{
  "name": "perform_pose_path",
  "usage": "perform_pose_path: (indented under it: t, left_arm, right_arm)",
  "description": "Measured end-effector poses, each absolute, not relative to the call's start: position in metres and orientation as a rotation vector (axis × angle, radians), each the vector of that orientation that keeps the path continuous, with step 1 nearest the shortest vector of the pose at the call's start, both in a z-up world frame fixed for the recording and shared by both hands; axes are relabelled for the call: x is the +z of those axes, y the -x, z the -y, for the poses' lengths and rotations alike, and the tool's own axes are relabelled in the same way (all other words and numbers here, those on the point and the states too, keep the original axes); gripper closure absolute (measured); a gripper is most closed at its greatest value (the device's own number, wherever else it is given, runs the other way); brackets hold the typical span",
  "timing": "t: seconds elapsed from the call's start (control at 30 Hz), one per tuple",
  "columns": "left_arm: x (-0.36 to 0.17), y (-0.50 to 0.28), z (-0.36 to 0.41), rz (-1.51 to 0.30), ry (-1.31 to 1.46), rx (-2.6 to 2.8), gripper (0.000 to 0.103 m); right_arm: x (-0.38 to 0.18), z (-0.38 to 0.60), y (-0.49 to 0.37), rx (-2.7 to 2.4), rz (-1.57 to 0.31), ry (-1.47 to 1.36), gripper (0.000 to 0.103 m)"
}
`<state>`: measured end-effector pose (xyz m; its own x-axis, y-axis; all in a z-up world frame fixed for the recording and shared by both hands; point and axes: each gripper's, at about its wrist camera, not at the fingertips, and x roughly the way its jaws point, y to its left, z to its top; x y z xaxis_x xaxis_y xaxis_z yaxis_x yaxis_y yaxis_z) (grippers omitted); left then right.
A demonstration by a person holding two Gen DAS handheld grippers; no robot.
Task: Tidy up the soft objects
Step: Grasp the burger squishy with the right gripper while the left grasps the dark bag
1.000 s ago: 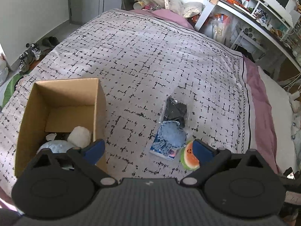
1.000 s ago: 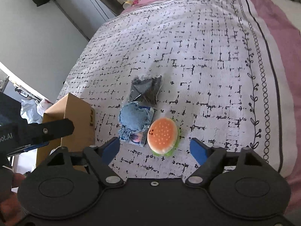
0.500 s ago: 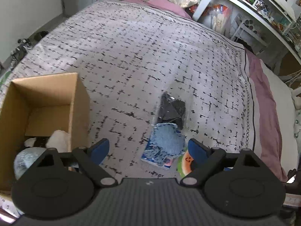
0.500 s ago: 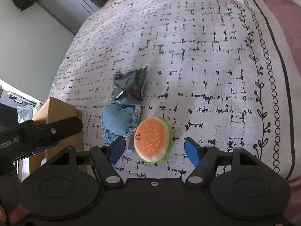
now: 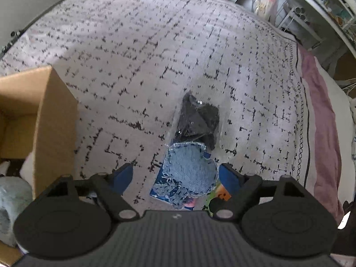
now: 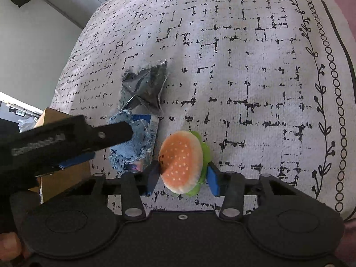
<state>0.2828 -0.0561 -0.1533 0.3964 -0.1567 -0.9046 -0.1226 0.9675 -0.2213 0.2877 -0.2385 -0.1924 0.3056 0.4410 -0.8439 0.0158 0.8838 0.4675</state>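
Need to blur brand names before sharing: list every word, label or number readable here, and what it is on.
White lettering on the left claw's side (jaws closing, denim patch between them): blurred, perhaps ending "AI".
Print on the blue packet under that patch: too small to read.
Nothing else shows text.

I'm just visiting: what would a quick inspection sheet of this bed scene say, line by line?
Surface: patterned bedspread.
Job's things: burger toy, denim patch, dark packet, cardboard box holding soft items.
Clutter: nothing seen on the bed.
Grippers: right hand-held gripper closing, pads at the burger toy's sides; left hand-held gripper closing, astride the denim patch.
Cables: nothing seen clearly.
Surroundings: crowded shelves.
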Motion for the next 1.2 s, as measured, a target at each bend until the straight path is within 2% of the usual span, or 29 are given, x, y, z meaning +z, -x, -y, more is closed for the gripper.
perform_pose_path:
  t: [0.03, 0.27, 0.37, 0.47, 0.6, 1.2]
  left_arm:
    - [-0.156, -0.283, 0.057, -1.175, 0.273, -0.018, 0.024]
    - [-0.163, -0.285, 0.057, -1.197, 0.318, -0.037, 0.054]
    - [-0.157, -0.283, 0.060, -1.175, 0.300, -0.041, 0.071]
    - [-0.151, -0.280, 0.058, -1.170, 0.306, -0.042, 0.080]
    - [-0.140, -0.273, 0.052, -1.150, 0.311, -0.032, 0.083]
    - [-0.094, -0.226, 0.022, -1.052, 0.355, -0.014, 0.083]
  right_arm:
    - [-0.193, 0.239, -0.288, 0.294, -1.235, -0.428, 0.063]
    - [-0.194, 0.240, -0.291, 0.294, -1.217, -0.436, 0.069]
    - [-0.192, 0.241, -0.291, 0.295, -1.210, -0.441, 0.070]
    - [-0.190, 0.242, -0.289, 0.295, -1.200, -0.444, 0.071]
    - [-0.184, 0.244, -0.285, 0.301, -1.183, -0.436, 0.072]
    - [-0.153, 0.248, -0.267, 0.292, -1.105, -0.419, 0.072]
